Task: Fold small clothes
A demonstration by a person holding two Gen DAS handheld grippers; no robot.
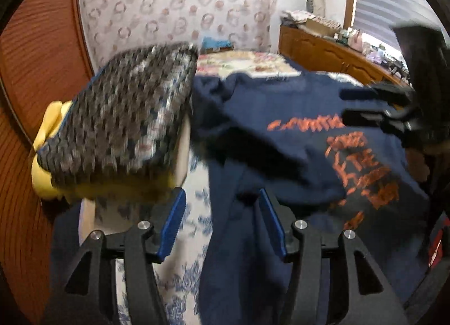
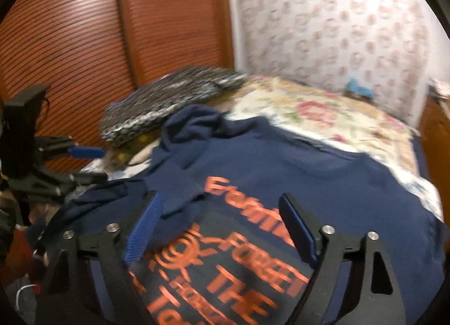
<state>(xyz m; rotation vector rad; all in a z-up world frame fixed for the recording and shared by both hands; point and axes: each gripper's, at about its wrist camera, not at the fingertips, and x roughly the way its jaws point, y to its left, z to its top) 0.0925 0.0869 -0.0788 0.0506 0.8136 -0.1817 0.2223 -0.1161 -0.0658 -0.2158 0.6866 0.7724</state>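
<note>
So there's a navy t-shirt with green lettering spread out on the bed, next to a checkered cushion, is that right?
Not quite: the lettering on the navy t-shirt is orange, not green, as the right wrist view shows plainly. The rest holds: it lies spread on the bed beside the checkered cushion.

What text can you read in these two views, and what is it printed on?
All of it is orange print on the navy T-shirt:
"FORGET": readable, slightly blurred.
"THE": readable.
Top line starting "E": too blurred to read.
Bottom line: cut off by the frame edge.
Nothing else carries text.
</note>
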